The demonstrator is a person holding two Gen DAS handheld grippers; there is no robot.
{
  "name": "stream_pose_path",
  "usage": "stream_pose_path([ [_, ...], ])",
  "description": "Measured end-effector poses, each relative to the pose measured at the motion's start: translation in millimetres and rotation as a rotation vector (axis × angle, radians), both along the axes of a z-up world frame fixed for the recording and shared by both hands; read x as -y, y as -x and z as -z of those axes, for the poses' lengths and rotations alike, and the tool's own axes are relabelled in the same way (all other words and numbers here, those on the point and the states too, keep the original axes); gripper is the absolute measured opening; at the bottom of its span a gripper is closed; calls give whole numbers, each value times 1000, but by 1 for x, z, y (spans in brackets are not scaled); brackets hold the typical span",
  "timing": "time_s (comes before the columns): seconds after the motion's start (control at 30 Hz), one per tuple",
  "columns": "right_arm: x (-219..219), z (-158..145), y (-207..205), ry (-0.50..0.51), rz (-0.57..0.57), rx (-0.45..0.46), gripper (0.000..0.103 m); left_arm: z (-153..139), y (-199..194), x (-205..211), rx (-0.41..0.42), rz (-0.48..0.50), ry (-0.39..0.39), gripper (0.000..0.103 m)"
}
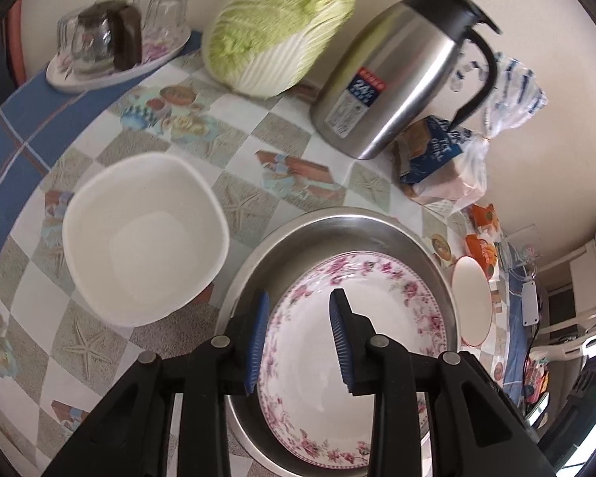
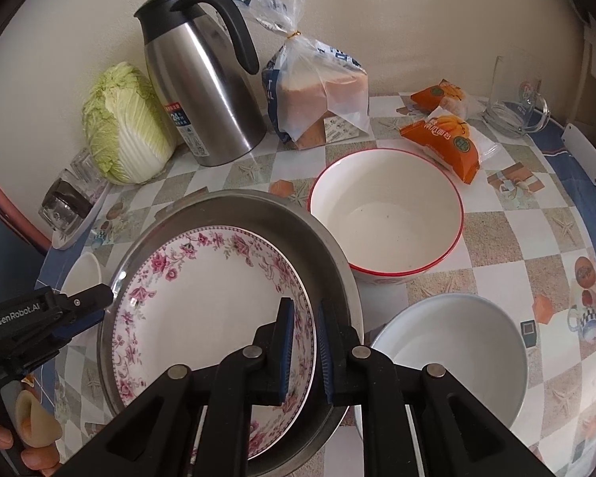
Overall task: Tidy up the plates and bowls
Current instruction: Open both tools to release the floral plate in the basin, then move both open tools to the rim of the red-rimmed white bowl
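Left gripper (image 1: pixel 298 342): blue-padded jaws apart, hovering over the near rim of the round white plate with pink floral border (image 1: pixel 377 361); nothing between the pads. Right gripper (image 2: pixel 304 351): jaws drawn nearly together, straddling the plate's right edge and the wall of the shallow round stainless-steel pan (image 2: pixel 337 262); I cannot tell whether they pinch either.

The plate lies tilted inside the pan, centre of the table. From the pan: square white plastic bowl (image 1: pixel 143 238) at 10 o'clock; red-rimmed white ceramic bowl (image 2: pixel 385 214) at 2 o'clock; plain round white bowl (image 2: pixel 453 353) at 4 o'clock.

Handling judgement: the plate is glazed china, so stiff, slick and chippable. Take it by the rim, pads across the raised lip. The steel pan is rigid; grip its wall.
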State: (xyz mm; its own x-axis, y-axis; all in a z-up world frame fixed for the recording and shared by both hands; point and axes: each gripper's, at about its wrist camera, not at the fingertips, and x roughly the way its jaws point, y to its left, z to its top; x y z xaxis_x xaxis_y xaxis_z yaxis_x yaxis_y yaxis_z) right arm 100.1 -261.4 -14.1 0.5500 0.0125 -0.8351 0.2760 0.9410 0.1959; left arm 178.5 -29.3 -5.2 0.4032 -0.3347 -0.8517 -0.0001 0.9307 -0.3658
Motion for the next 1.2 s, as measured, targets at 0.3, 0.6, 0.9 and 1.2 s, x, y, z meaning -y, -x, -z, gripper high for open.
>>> stream_pose_path([
  [0.3, 5, -22, 6, 39, 4, -1, 49, -22, 9, 28, 78, 67, -149, 68],
  [0.6, 15, -25, 8, 28, 9, -8, 76, -14, 8, 30, 91, 11, -245, 94],
  [0.9, 21, -23, 2, 25, -15, 14, 86, -10, 4, 35, 94, -25, -280, 95],
  [1.2, 38, -22, -10, 21, -8, 54, 90, -12, -5, 61, 136, 34, -339, 95],
])
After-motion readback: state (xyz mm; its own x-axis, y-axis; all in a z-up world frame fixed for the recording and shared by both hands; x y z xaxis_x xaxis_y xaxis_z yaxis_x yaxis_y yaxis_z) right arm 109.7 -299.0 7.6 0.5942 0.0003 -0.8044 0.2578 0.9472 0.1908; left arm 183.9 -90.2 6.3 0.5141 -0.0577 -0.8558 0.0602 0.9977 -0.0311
